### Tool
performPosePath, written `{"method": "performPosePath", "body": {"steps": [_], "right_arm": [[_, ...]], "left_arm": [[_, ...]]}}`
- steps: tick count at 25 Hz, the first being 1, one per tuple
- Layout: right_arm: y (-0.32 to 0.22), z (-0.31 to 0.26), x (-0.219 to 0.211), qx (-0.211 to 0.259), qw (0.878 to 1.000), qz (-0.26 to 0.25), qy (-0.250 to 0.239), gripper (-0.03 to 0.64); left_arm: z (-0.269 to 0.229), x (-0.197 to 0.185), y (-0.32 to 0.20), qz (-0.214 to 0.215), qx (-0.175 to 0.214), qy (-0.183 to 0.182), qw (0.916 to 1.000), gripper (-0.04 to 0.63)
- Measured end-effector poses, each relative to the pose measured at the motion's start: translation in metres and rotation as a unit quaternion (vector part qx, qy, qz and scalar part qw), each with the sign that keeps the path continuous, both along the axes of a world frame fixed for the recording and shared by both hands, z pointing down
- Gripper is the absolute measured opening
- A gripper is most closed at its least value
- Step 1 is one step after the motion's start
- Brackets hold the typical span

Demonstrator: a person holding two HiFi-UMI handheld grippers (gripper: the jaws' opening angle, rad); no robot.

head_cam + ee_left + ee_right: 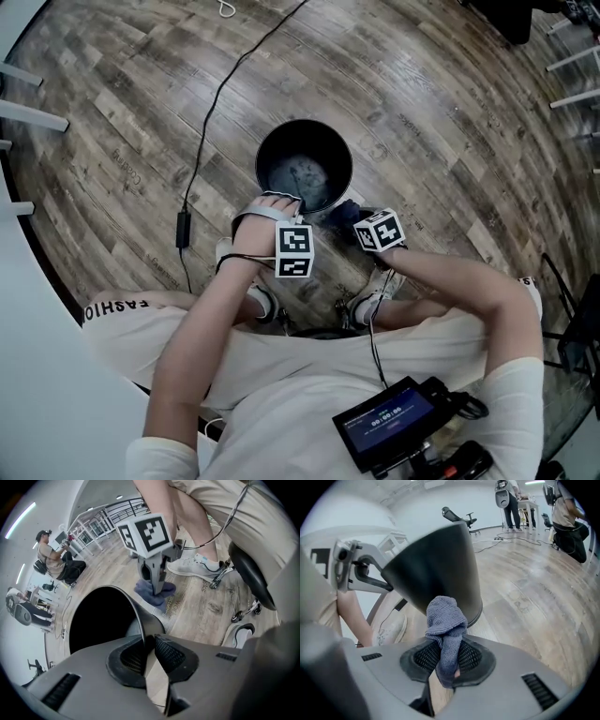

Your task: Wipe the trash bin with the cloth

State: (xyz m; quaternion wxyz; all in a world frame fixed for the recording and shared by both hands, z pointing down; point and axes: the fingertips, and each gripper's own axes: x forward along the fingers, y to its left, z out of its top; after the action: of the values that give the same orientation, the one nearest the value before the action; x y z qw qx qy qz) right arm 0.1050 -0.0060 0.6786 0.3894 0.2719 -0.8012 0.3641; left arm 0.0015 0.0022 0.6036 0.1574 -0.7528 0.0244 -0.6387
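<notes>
My left gripper point(149, 644) pinches the rim of the round black trash bin point(436, 569) on the wood floor point(450, 141); my right gripper point(444, 663) clenches the bunched blue-grey cloth point(446, 616) beside its wall.

Wood-plank floor point(450, 112), black cable point(216, 103), small screen point(386, 419), dark stool seat point(251, 573)

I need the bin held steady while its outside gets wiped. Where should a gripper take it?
Take the trash bin by its thin rim, from above, one jaw inside, one outside: its mouth is open upward. The left gripper is clamped there.
</notes>
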Motion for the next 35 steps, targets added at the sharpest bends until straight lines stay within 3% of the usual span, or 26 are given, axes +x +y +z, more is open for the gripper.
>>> {"method": "performPosePath", "body": {"steps": [6, 12, 35], "right_arm": [[-0.009, -0.061, -0.014, 0.017, 0.999, 0.003, -0.05, 0.075], [-0.034, -0.067, -0.025, 0.031, 0.997, 0.026, -0.059, 0.075], [-0.042, 0.074, -0.017, 0.023, 0.999, 0.031, 0.022, 0.075]], "left_arm": [[0.005, -0.001, -0.003, 0.001, 0.002, -0.004, 1.0, 0.058], [0.008, -0.002, -0.004, 0.002, 0.002, -0.007, 1.0, 0.06], [-0.002, 0.003, 0.0, 0.006, 0.006, -0.002, 1.0, 0.06]]}}
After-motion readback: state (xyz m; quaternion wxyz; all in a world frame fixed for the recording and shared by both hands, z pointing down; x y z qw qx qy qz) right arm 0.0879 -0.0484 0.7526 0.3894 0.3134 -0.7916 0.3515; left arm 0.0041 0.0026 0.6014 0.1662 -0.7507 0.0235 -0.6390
